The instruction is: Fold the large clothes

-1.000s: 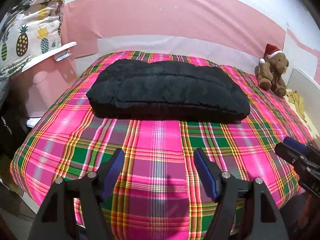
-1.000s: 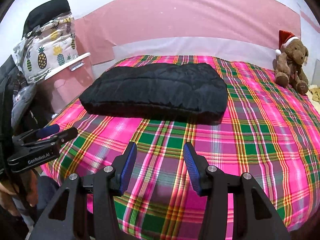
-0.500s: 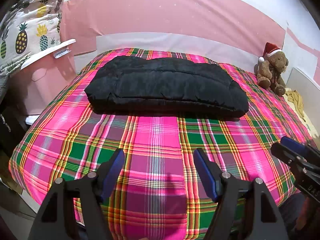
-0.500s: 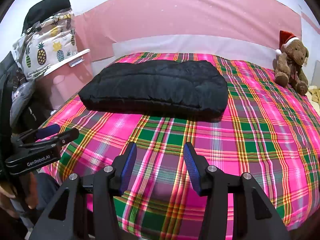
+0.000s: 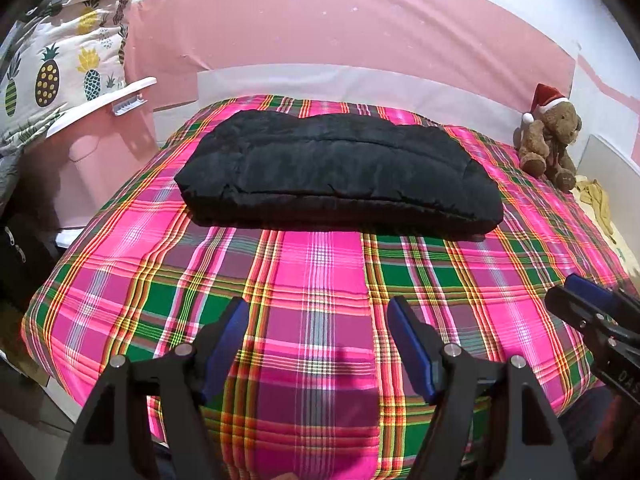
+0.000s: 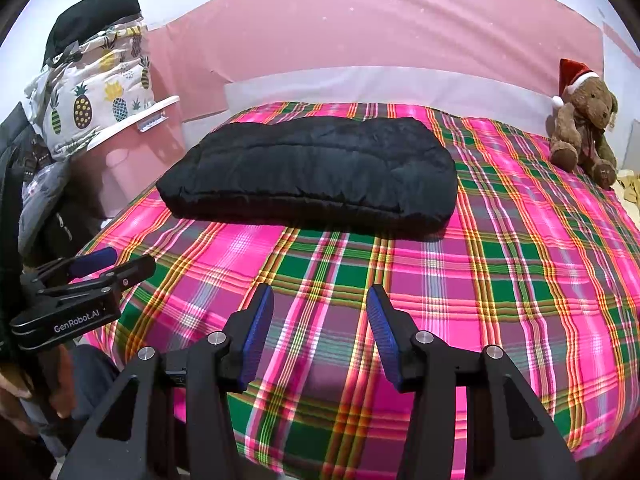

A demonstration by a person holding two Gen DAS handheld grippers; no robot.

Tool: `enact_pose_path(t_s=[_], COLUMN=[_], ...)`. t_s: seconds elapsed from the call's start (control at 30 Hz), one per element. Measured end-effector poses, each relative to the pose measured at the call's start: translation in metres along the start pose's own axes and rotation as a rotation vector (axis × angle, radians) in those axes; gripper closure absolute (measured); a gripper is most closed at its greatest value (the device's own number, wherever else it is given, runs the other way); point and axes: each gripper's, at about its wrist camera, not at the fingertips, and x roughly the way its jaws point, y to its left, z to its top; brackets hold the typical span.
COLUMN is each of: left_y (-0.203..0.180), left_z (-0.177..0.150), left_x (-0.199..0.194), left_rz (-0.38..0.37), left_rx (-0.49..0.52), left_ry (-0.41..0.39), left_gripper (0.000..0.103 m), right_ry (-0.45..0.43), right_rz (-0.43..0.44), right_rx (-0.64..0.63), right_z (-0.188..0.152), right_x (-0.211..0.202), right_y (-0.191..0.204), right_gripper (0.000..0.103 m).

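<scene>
Black padded garment lies folded into a long, thick bundle across the far half of the bed. It rests flat on the pink, green and yellow plaid cover, long side running left to right, with a straight folded edge facing the cameras. Nothing touches it.

Left hand-held gripper: jaws apart, blue pads facing each other, nothing between them. It hovers over the near edge of the bed, tilted downward, well short of the garment. Only plaid cover shows in the gap.

Right hand-held gripper: jaws also apart and empty, with a somewhat narrower gap than the left. It sits over the near edge of the bed, tilted downward, well apart from the garment.

Each gripper appears in the other's view: the right one at the right margin of the left wrist view, the left one at the left margin of the right wrist view. Part of a person's hand shows below the left gripper there.

Surroundings: brown teddy bear with a red Santa hat sits at the far right corner of the bed, well apart from the garment. Pineapple-print cloth is draped over a pink bin just beside the bed's left side. Pink and white wall behind.
</scene>
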Motion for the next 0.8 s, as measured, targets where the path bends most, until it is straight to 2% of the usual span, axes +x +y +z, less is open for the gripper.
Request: enact_pose_path(t_s=[0.8], left_y=[-0.0012], left_z=[-0.0023], left_x=[-0.0011], left_rz=[0.003], left_rx=[0.009], left_ry=[0.009], left_gripper=[0.029], right_ry=[0.008], right_rz=[0.002], right_rx=[0.001], right_z=[-0.0029], right_x=[0.0018], right_y=[-0.0006], right_gripper=[0.054])
